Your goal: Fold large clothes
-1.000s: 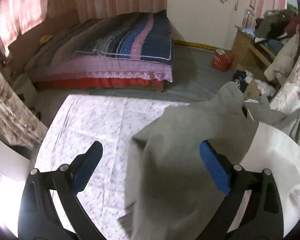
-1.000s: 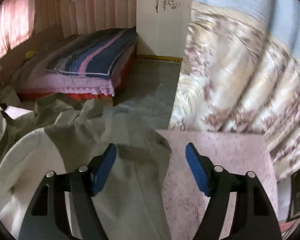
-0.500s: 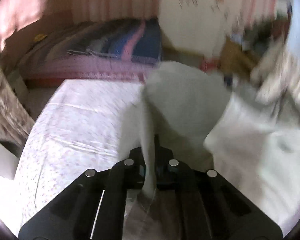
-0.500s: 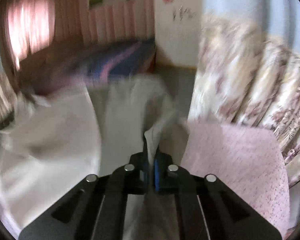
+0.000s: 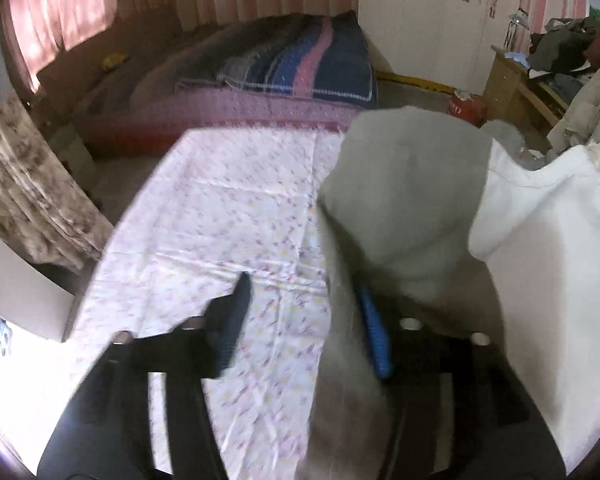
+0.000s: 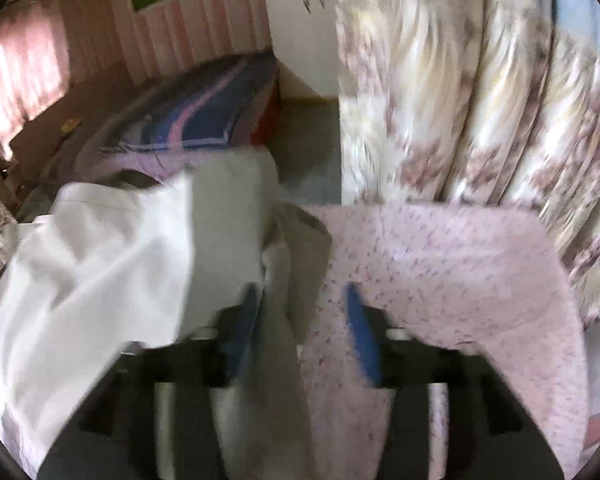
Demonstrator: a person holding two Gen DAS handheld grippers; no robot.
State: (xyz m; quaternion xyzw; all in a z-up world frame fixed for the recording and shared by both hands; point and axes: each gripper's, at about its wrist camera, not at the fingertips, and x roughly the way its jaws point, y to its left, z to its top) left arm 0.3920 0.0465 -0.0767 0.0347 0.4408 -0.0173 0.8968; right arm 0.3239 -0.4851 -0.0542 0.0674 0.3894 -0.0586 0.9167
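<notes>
A bedroom is shown in the left wrist view: a bed [image 5: 260, 76] with a striped blanket lies toward 11 o'clock, white wardrobe doors [image 5: 436, 12] toward 1 o'clock, and a floral-sheeted worktop [image 5: 228, 216] fills the middle. The left tongs [image 5: 306, 300] are seen parted, with the pale grey-white garment [image 5: 412, 184] draped over the blue pad at 5 o'clock and nothing pinched between the pads. In the right wrist view, a flowered curtain [image 6: 480, 100] hangs at 2 o'clock and the pink-speckled sheet [image 6: 460, 264] is spread at 4 o'clock. The right tongs [image 6: 300, 308] are likewise parted; a fold of the garment [image 6: 112, 248] lies loosely between them, its bulk heaped toward 9 o'clock.
</notes>
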